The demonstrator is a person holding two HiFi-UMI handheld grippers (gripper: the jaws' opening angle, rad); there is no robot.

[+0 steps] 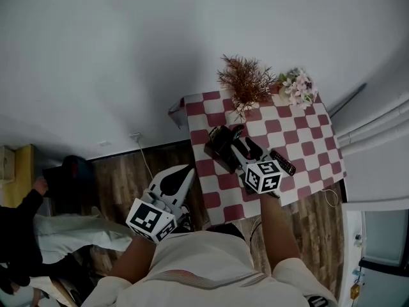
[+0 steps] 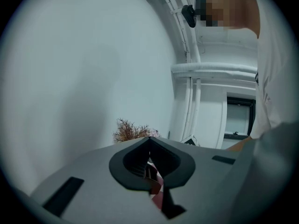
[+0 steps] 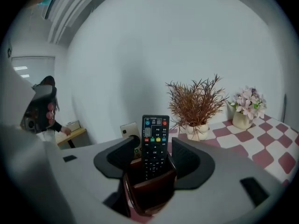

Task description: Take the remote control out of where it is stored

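Right gripper (image 3: 155, 155): matte grey plastic shell, black ribbed pads, jaws released and standing either side of remote control (image 3: 155, 129), no clear contact. The remote is a slim black slab with coloured rubber buttons. It stands upright in one glossy dark-brown holder (image 3: 149, 190) with rounded corners, which sits on the table (image 1: 300, 133) under a red-and-white checked cloth. A second remote (image 1: 282, 162), black, lies flat on the cloth just right of that gripper. That makes 2 remotes and 1 holder. There are 2 plants at the far edge: dried brown sprigs (image 3: 196, 104) in a pale pot, and pink-white flowers (image 3: 247, 104) in a pale pot. Left gripper (image 2: 150, 141): same grey shell, tips clenched together on nothing, held off the table over a wood-plank floor (image 1: 121, 178).
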